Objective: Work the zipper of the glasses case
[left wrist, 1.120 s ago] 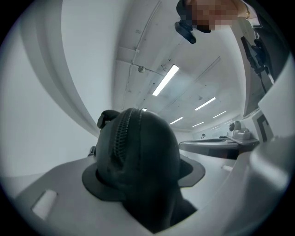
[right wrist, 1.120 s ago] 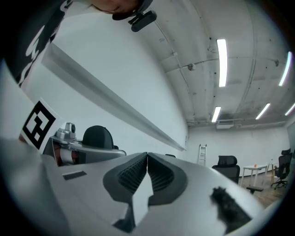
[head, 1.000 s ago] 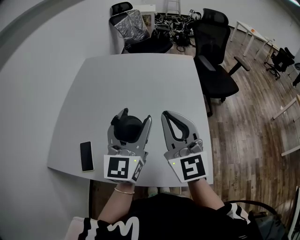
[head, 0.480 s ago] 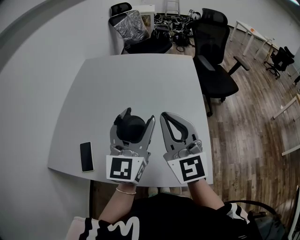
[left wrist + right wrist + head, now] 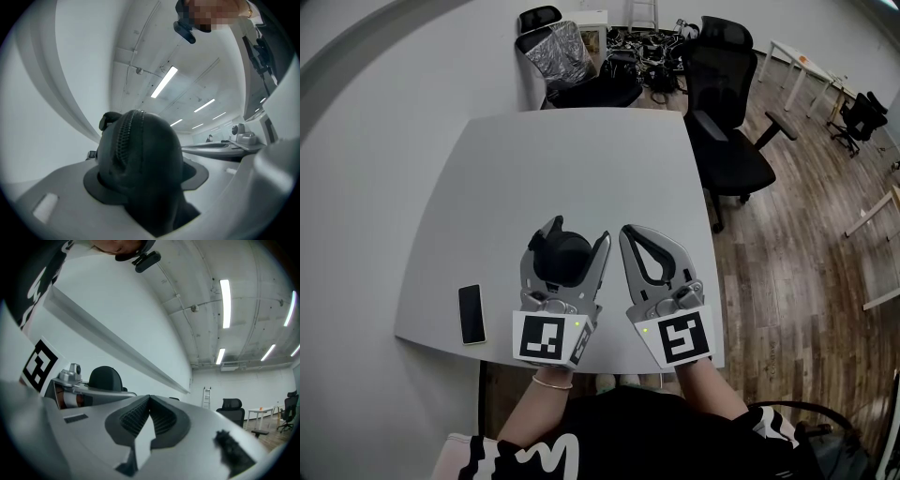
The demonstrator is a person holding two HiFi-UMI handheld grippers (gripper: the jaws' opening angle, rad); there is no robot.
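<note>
Left hand-held gripper (image 5: 577,232) is spread wide and clamped around the black glasses case (image 5: 140,159), held up over the near edge of the table (image 5: 572,159). The right hand-held gripper (image 5: 630,232) sits just beside it, pressed together on nothing. All that's changed is the case turning slightly, so I'd say the zipper (image 5: 124,136) is untouched; it looks closed, contents hidden.
</note>
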